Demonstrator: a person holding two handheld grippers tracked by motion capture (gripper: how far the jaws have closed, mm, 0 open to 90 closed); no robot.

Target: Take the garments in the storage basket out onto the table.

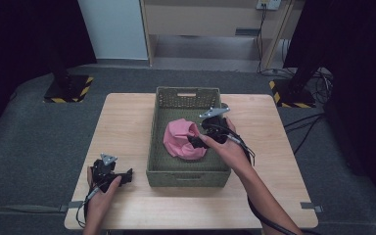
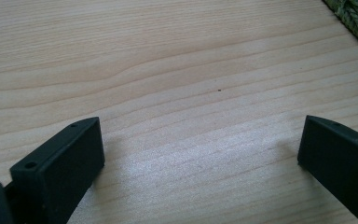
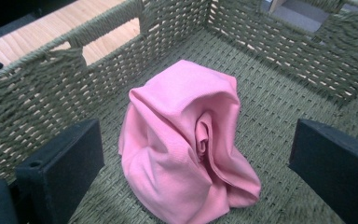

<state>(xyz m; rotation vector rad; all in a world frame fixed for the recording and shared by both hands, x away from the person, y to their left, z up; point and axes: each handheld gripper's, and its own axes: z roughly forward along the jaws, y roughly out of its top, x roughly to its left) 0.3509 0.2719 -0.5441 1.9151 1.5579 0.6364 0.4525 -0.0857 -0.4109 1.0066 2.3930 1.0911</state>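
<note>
The pink cloth (image 1: pixel 182 139) lies bunched in a soft heap on the floor of the green woven basket (image 1: pixel 186 177), which sits mid-desk. The right tongs (image 1: pixel 196 142) hang inside the basket at the cloth's 3 o'clock edge, and the right gripper view shows their jaws spread wide with the cloth (image 3: pixel 189 144) between and just ahead of them, nothing pinched.

The step in hand looks like taking hold of the cloth. To do it well, lower the right tongs until the jaws straddle the tall twisted fold at the middle of the heap, then close on that thick ridge, not on a thin outer flap, which would likely slip or let the rest trail. Keep the jaw tips just off the weave so they do not snag the strands, and stay away from the basket wall at 9 o'clock in that view.

The left tongs (image 1: pixel 126 176) rest over bare desk (image 1: pixel 127 122) at the basket's 8 o'clock, jaws wide apart and holding nothing. They could steady the basket rim if it shifts.
</note>
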